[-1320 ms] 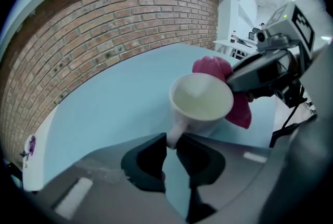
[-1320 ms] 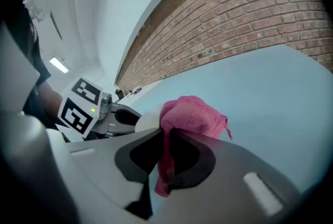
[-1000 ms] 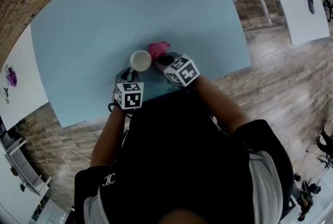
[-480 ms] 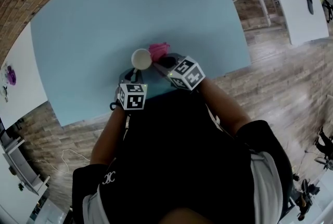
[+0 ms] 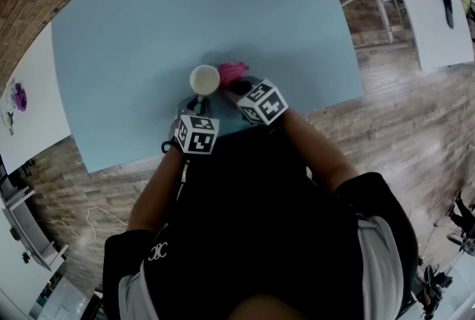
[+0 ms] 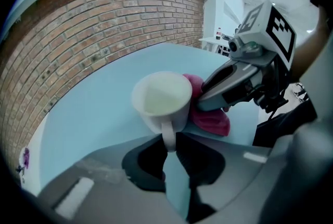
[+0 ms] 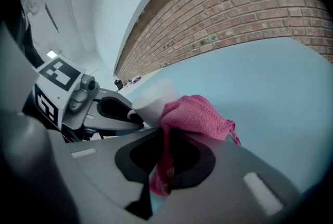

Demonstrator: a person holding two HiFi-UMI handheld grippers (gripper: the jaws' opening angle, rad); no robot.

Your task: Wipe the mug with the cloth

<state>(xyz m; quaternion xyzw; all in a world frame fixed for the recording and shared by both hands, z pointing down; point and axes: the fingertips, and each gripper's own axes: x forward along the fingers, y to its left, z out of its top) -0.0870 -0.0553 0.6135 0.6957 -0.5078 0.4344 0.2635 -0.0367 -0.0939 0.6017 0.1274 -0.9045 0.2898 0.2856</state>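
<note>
At the near side of the blue table (image 5: 185, 7), the left gripper (image 6: 169, 146) pinches the white mug (image 6: 161, 98) by its handle (image 6: 168, 137), fingers narrow. Just right, the pink cloth (image 7: 195, 114) touches the mug's side, clamped in the right gripper (image 7: 166, 140).

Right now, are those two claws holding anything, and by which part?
The left gripper pinches the white mug by its handle. The right gripper grips the pink cloth by a bunched fold, the rest draped against the mug.
</note>
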